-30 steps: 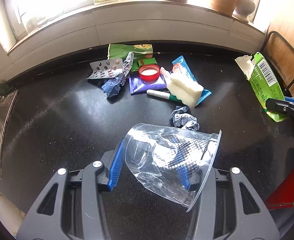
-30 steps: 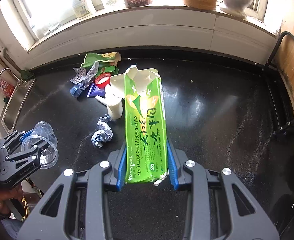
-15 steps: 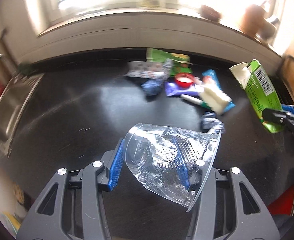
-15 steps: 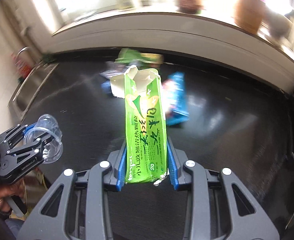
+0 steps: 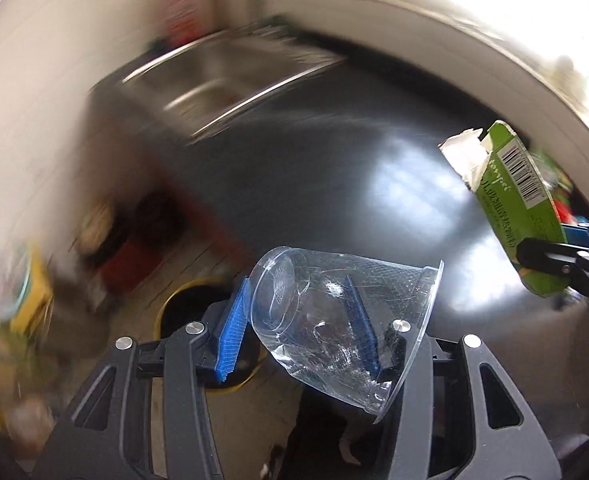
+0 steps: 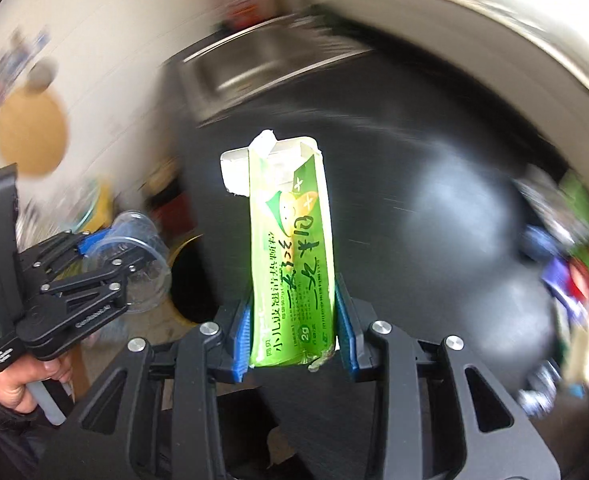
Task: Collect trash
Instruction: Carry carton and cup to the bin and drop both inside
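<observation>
2 grippers angled down — left gripper [image 5: 298, 328] clamping plastic cup [image 5: 334, 316], right gripper [image 6: 292, 336] green carton [image 6: 290, 256].

Two grippers, the left gripper [image 5: 298, 332] and the right gripper [image 6: 292, 334]; one clear plastic cup [image 5: 334, 324]; one green carton [image 6: 290, 256]; one steel sink [image 5: 222, 76]; one yellow-rimmed bin [image 5: 198, 300]; one black counter [image 5: 354, 168]

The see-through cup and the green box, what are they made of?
The cup looks like thin clear plastic: you see the blue pads through it, and it is creased. The green box looks like glossy printed cardboard: its torn top flaps show white.
</observation>
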Demonstrator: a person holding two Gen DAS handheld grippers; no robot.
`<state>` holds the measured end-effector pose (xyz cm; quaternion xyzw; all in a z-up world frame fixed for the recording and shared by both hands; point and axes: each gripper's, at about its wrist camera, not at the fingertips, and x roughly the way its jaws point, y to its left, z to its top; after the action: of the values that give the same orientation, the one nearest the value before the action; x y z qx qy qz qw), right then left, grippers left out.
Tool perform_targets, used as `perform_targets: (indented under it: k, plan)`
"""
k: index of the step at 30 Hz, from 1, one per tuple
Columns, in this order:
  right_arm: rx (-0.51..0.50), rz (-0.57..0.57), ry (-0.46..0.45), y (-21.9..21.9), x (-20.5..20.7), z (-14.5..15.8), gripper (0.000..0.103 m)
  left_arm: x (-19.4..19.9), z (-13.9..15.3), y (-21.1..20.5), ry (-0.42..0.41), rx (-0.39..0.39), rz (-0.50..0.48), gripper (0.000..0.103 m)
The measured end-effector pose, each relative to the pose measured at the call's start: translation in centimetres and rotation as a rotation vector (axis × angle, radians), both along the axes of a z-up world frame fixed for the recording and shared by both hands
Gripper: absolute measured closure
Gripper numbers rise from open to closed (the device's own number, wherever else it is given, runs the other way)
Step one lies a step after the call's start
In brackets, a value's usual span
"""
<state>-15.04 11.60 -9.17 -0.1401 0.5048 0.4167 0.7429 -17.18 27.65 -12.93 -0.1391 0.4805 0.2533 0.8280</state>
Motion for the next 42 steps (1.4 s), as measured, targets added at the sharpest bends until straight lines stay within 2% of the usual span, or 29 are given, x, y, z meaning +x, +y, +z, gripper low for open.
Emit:
perform_targets:
  k: [4, 10, 15, 20, 21, 22, 23, 24, 25, 31, 36, 40, 42]
  plan:
    - [-0.013, 0.188, 0.064, 8.2, -2.5, -1.9, 0.067, -5.7, -2.7, 5.1, 0.028, -0.043, 0.191, 0.056]
    - [-0.056, 0.373, 0.141, 18.2, -6.0, -5.1, 0.067, -10.7, -6.7, 10.6, 0.009, -0.109, 0.35, 0.056]
    - [-0.131, 0.42, 0.168, 23.7, -7.3, -8.6, 0.067, -11.7, -9.8, 13.5, -0.003, -0.157, 0.394, 0.056]
    - [-0.17, 0.437, 0.167, 26.2, -7.3, -10.5, 0.065, -11.9, -12.0, 15.0, -0.003, -0.173, 0.377, 0.056]
    - [-0.171, 0.439, 0.166, 26.0, -7.2, -10.5, 0.064, -11.8, -12.4, 15.2, -0.004, -0.177, 0.372, 0.055]
    - [-0.171, 0.438, 0.163, 26.4, -7.1, -10.5, 0.062, -11.6, -12.7, 15.4, -0.001, -0.177, 0.367, 0.05]
    - [-0.172, 0.437, 0.159, 26.7, -7.0, -10.6, 0.056, -11.4, -12.9, 15.6, 0.007, -0.174, 0.366, 0.044]
    - [-0.176, 0.437, 0.156, 26.9, -6.8, -10.8, 0.049, -11.4, -13.0, 15.7, 0.016, -0.165, 0.372, 0.031]
    - [-0.177, 0.437, 0.153, 27.1, -6.8, -10.8, 0.048, -11.5, -13.1, 15.7, 0.017, -0.155, 0.378, 0.028]
    - [-0.157, 0.418, 0.144, 26.5, -6.2, -9.8, 0.041, -11.5, -13.5, 16.0, 0.026, -0.165, 0.367, 0.024]
    - [-0.121, 0.365, 0.148, 24.3, -5.1, -7.9, 0.037, -10.4, -12.3, 15.2, 0.039, -0.146, 0.332, 0.021]
    - [-0.057, 0.264, 0.115, 19.2, -2.6, -4.5, 0.033, -8.4, -9.7, 14.0, 0.017, -0.127, 0.282, 0.015]
    - [-0.031, 0.201, 0.087, 16.1, -1.2, -2.8, 0.03, -6.0, -7.9, 12.3, 0.005, -0.119, 0.211, 0.014]
